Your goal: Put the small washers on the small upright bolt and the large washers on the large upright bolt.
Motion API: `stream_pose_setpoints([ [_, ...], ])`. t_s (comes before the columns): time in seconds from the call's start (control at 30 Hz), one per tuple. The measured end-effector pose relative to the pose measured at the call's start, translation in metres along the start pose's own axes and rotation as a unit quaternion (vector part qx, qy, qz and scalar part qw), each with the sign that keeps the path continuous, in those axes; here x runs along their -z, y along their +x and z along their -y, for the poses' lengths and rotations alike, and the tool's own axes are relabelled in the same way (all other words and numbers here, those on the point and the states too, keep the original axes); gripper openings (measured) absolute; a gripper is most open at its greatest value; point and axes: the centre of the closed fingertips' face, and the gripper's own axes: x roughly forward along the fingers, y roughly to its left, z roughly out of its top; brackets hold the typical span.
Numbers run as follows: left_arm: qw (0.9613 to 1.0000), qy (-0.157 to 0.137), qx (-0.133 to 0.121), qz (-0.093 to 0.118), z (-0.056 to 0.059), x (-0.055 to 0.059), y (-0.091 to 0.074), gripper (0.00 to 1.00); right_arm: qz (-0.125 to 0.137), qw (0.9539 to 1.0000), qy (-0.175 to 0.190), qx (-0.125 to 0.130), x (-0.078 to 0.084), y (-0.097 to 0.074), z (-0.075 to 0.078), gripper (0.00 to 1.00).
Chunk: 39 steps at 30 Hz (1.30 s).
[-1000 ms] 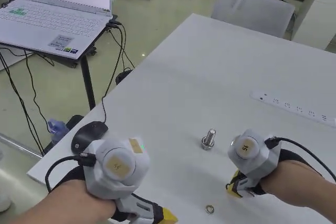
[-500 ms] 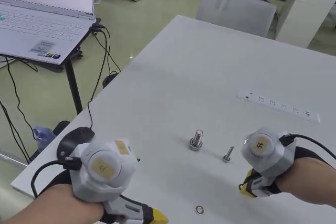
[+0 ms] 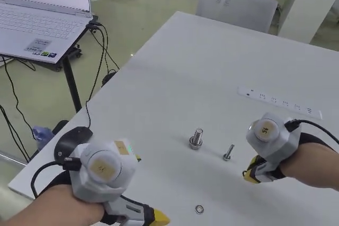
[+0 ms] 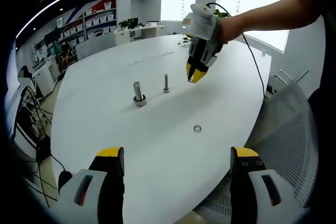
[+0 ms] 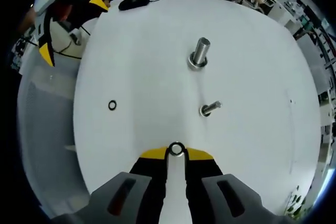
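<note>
The right gripper (image 5: 177,153) is held over the white surface (image 3: 212,62) with its jaws closed on a washer (image 5: 177,149) — the ring sits pinched between the yellow tips, its hole facing the camera. Whether it is a small or a large one I cannot tell. In the right gripper view the small bolt (image 5: 209,108) stands near and ahead of those tips. The large bolt (image 5: 198,53) stands beyond it, a little apart, and both rest on their heads with the thread up. In the head view this gripper is to the right of the small bolt, near it but not touching. A loose washer (image 3: 199,209) lies flat on the surface closer to the person, well apart from both bolts. The left gripper (image 4: 177,156) is low at the near left — jaws wide open, nothing between them, pointed across the surface toward the bolts. A power strip (image 3: 278,101) lies farther back, and a mouse (image 3: 71,141) sits at the left edge.
</note>
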Motion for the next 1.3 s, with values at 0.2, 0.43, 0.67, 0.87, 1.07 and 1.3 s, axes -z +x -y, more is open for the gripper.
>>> stream_pose_setpoints([
  [0.2, 1.0000, -0.002, 0.001, -0.003, -0.001, 0.001, 0.002, 0.82, 0.008, 0.9999, 0.001, 0.007, -0.013, -0.005, 0.021, 0.13],
  [0.43, 1.0000, -0.003, -0.001, -0.002, -0.003, 0.000, 0.002, 0.82, 0.012, 0.9998, -0.008, 0.015, -0.025, -0.006, 0.037, 0.13],
  [0.67, 1.0000, -0.005, -0.002, -0.005, -0.005, 0.002, 0.003, 0.82, 0.011, 0.9997, -0.015, 0.018, -0.034, -0.007, 0.048, 0.13],
  [0.87, 1.0000, -0.006, -0.004, -0.002, -0.007, 0.001, 0.003, 0.82, 0.014, 0.9996, -0.020, 0.015, -0.040, -0.004, 0.048, 0.13],
  [1.07, 0.9999, -0.007, -0.006, -0.005, -0.010, 0.002, 0.005, 0.83, 0.016, 0.9996, -0.023, 0.009, -0.047, 0.000, 0.048, 0.13],
  [1.3, 0.9999, -0.002, -0.011, -0.009, -0.011, 0.004, 0.005, 0.85, 0.011, 0.9996, -0.028, 0.002, -0.050, 0.005, 0.045, 0.13],
])
